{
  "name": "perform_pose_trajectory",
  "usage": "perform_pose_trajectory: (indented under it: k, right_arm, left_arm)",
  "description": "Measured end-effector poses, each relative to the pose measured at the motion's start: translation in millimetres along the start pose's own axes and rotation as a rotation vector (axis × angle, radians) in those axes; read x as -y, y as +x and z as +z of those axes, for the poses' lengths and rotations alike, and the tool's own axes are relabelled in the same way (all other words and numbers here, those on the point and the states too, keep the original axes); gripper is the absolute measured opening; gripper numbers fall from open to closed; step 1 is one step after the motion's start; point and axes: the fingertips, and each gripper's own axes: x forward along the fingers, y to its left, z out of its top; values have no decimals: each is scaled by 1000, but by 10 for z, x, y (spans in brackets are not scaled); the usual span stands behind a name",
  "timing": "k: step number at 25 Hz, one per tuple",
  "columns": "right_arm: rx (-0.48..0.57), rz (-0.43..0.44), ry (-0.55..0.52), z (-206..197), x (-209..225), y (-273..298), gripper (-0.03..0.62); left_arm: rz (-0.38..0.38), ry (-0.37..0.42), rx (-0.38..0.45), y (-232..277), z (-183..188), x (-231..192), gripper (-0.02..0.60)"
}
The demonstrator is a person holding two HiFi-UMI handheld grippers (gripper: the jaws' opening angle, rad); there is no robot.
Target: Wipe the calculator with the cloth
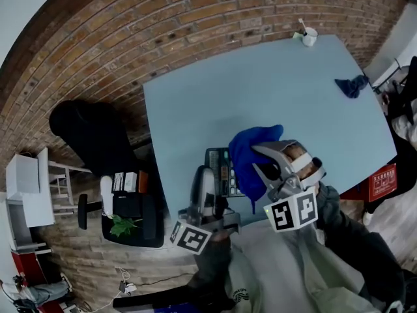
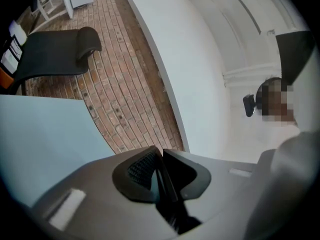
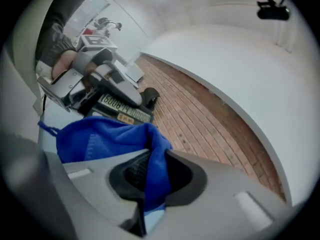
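L hand-held gripper [image 1: 208,175] [image 2: 159,156]: jaws nearly together, clamped on calculator's thin edge.
calculator [image 1: 220,170] [image 3: 122,109]: in L grip over worktop's near edge, display facing R side. Rigid, light, smooth plastic, prob. twists if pushed hard; grip bare side edge, clear of keys.
R hand-held gripper [image 1: 259,162] [image 3: 152,169]: clamped on a cloth fold.
cloth [image 1: 251,154] [image 3: 100,139]: blue, soft, limp, bunched over calculator's right part; contact unclear. Pinch a thick fold.
worktop [image 1: 260,90]: pale blue.
2nd cloth [image 1: 352,85]: far right.
cup [image 1: 307,36]: far edge.
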Motion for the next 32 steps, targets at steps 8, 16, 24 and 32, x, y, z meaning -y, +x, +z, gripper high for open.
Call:
perform_pose_trajectory:
  k: [8, 16, 24, 32]
  right_arm:
    - [32, 97, 91, 78, -277, -140, 48]
    - [115, 176, 371, -113, 266, 34, 48]
    - [275, 267, 125, 597, 136, 133, 48]
    - [164, 346, 298, -29, 145, 18, 48]
  left_arm:
    - [-117, 123, -18, 53, -4, 182, 37]
    - [-233, 126, -121, 44, -165, 381, 37]
    - [-210, 86, -212, 67, -454, 380, 37]
    - [-125, -17, -30, -79, 29, 47, 35]
